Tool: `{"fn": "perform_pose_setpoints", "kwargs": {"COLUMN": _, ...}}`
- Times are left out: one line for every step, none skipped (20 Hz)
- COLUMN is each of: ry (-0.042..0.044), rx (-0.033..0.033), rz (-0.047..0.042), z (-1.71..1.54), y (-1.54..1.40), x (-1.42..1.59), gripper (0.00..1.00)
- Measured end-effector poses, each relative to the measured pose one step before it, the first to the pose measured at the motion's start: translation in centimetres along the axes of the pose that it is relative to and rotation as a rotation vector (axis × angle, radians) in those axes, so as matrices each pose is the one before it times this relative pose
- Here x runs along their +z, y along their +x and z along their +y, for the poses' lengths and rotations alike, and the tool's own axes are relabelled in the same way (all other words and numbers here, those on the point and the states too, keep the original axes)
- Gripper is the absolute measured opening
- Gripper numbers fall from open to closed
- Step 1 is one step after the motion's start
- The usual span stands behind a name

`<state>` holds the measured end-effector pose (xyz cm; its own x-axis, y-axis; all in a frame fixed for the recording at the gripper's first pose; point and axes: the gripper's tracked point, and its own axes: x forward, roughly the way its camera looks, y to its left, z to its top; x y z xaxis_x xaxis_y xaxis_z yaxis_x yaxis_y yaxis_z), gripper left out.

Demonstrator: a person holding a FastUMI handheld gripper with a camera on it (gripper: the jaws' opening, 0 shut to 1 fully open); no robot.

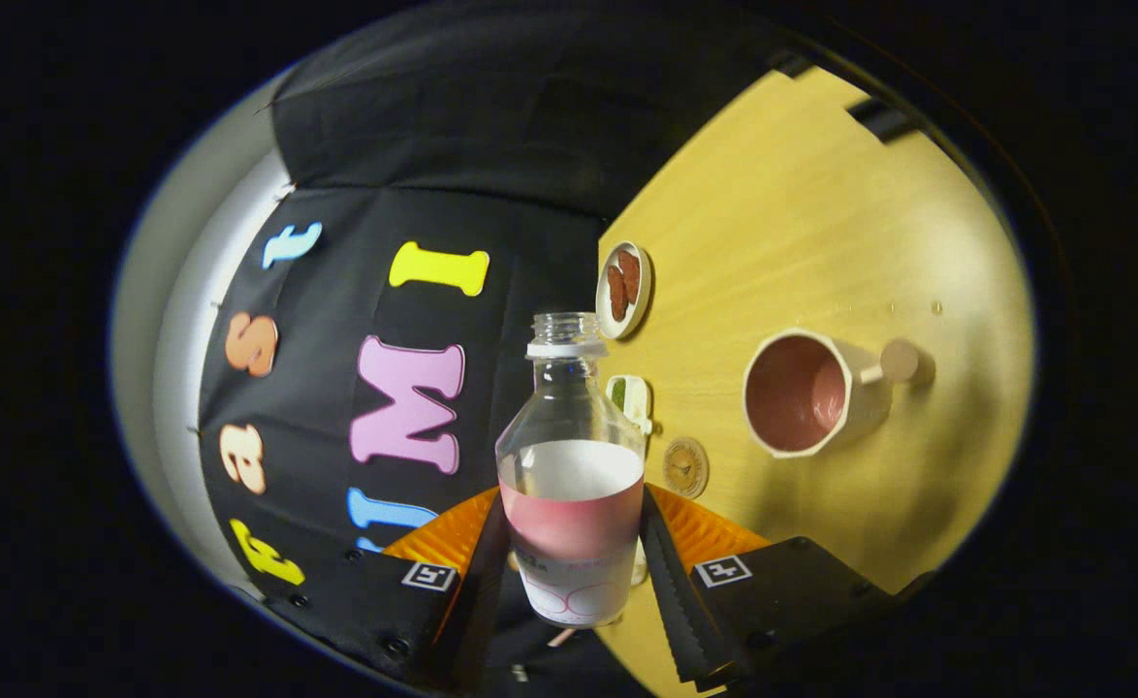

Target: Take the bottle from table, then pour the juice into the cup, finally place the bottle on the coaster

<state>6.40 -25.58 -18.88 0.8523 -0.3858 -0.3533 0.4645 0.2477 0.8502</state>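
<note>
Uncapped bottle (570, 475) between clamped gripper (569, 543) fingers (cup (806, 393) beyond)

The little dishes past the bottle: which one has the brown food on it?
The oval dish farther beyond the fingers, level with the open neck of the bottle they grip. It holds brown pieces. The smaller dish nearer the coaster holds something green.

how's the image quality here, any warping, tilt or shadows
Gripper view: heavy fisheye bending, the scene rolled so the table runs sideways; the bottle, held between the fingers of the claw, looks sharp; the cup casts a soft shadow on the wood.
</note>
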Motion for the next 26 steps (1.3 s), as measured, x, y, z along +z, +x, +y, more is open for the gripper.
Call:
{"fn": "perform_pose_setpoints", "kwargs": {"ry": -0.09754, "rx": 0.00379, "rz": -0.02501, "z": 0.612, "y": -0.389, "x": 0.32, "gripper": 0.74}}
{"fn": "perform_pose_setpoints", "kwargs": {"ry": -0.09791, "rx": 0.00458, "rz": -0.02656, "z": 0.543, "y": -0.244, "x": 0.535, "gripper": 0.74}}
{"fn": "perform_pose_setpoints", "kwargs": {"ry": -0.10062, "rx": 0.00169, "rz": -0.03397, "z": 0.625, "y": 0.035, "x": 0.798, "gripper": 0.74}}
{"fn": "perform_pose_setpoints", "kwargs": {"ry": -0.09791, "rx": -0.0005, "rz": -0.04297, "z": 0.569, "y": -0.079, "x": 1.005, "gripper": 0.74}}
{"fn": "perform_pose_setpoints", "kwargs": {"ry": -0.08339, "rx": 0.01174, "rz": -0.04833, "z": 0.918, "y": -0.468, "x": 1.113, "gripper": 0.74}}
{"fn": "perform_pose_setpoints", "kwargs": {"ry": -0.06866, "rx": 0.01748, "rz": -0.04368, "z": 0.9, "y": -0.225, "x": 0.825, "gripper": 0.74}}
{"fn": "perform_pose_setpoints", "kwargs": {"ry": -0.06679, "rx": 0.01679, "rz": -0.0388, "z": 1.02, "y": -0.111, "x": 0.653, "gripper": 0.73}}
{"fn": "perform_pose_setpoints", "kwargs": {"ry": -0.05775, "rx": 0.0241, "rz": -0.03968, "z": 1.016, "y": 0.186, "x": 0.672, "gripper": 0.74}}
{"fn": "perform_pose_setpoints", "kwargs": {"ry": -0.06083, "rx": 0.0256, "rz": -0.03491, "z": 1.236, "y": 0.348, "x": 0.605, "gripper": 0.73}}
{"fn": "perform_pose_setpoints", "kwargs": {"ry": -0.06535, "rx": 0.01836, "rz": -0.02244, "z": 0.95, "y": 0.562, "x": 0.113, "gripper": 0.73}}
{"fn": "perform_pose_setpoints", "kwargs": {"ry": -0.06659, "rx": 0.01933, "rz": -0.01805, "z": 0.844, "y": 0.416, "x": 0.036, "gripper": 0.73}}
{"fn": "perform_pose_setpoints", "kwargs": {"ry": -0.06459, "rx": 0.02325, "rz": -0.01594, "z": 1.015, "y": 0.374, "x": 0.103, "gripper": 0.73}}
{"fn": "perform_pose_setpoints", "kwargs": {"ry": -0.06566, "rx": 0.0239, "rz": -0.01654, "z": 1.069, "y": 0.276, "x": 0.136, "gripper": 0.74}}
{"fn": "perform_pose_setpoints", "kwargs": {"ry": -0.0628, "rx": 0.0216, "rz": -0.01729, "z": 0.882, "y": 0.318, "x": 0.112, "gripper": 0.74}}
{"fn": "perform_pose_setpoints", "kwargs": {"ry": -0.0541, "rx": 0.02522, "rz": -0.02067, "z": 1.018, "y": 0.384, "x": 0.267, "gripper": 0.74}}
{"fn": "perform_pose_setpoints", "kwargs": {"ry": -0.04464, "rx": 0.01732, "rz": -0.0218, "z": 1.049, "y": 0.622, "x": 0.306, "gripper": 0.74}}
{"fn": "perform_pose_setpoints", "kwargs": {"ry": -0.03283, "rx": 0.01528, "rz": -0.01506, "z": 0.941, "y": 0.484, "x": 0.1, "gripper": 0.74}}
{"fn": "perform_pose_setpoints", "kwargs": {"ry": -0.02192, "rx": 0.00884, "rz": -0.01028, "z": 0.832, "y": 0.491, "x": -0.071, "gripper": 0.74}}
{"fn": "perform_pose_setpoints", "kwargs": {"ry": -0.02027, "rx": 0.00459, "rz": -0.00526, "z": 0.739, "y": 0.59, "x": -0.37, "gripper": 0.74}}
{"fn": "perform_pose_setpoints", "kwargs": {"ry": -0.02466, "rx": 0.0022, "rz": -0.00493, "z": 0.723, "y": 0.503, "x": -0.413, "gripper": 0.74}}
{"fn": "perform_pose_setpoints", "kwargs": {"ry": -0.02727, "rx": -0.00077, "rz": -0.0045, "z": 0.611, "y": 0.75, "x": -0.469, "gripper": 0.74}}
{"fn": "perform_pose_setpoints", "kwargs": {"ry": -0.02556, "rx": 0.00029, "rz": -0.00258, "z": 0.642, "y": 0.49, "x": -0.546, "gripper": 0.74}}
{"fn": "perform_pose_setpoints", "kwargs": {"ry": -0.02001, "rx": 0.00724, "rz": 0.00031, "z": 0.91, "y": 0.779, "x": -0.817, "gripper": 0.74}}
{"fn": "perform_pose_setpoints", "kwargs": {"ry": -0.01319, "rx": 0.00842, "rz": 0.01044, "z": 0.834, "y": 0.731, "x": -1.1, "gripper": 0.74}}
{"fn": "perform_pose_setpoints", "kwargs": {"ry": -0.00625, "rx": 0.00665, "rz": 0.01713, "z": 0.842, "y": 0.644, "x": -1.213, "gripper": 0.74}}
{"fn": "perform_pose_setpoints", "kwargs": {"ry": -0.00452, "rx": 0.00525, "rz": 0.0177, "z": 0.691, "y": 0.568, "x": -1.269, "gripper": 0.74}}
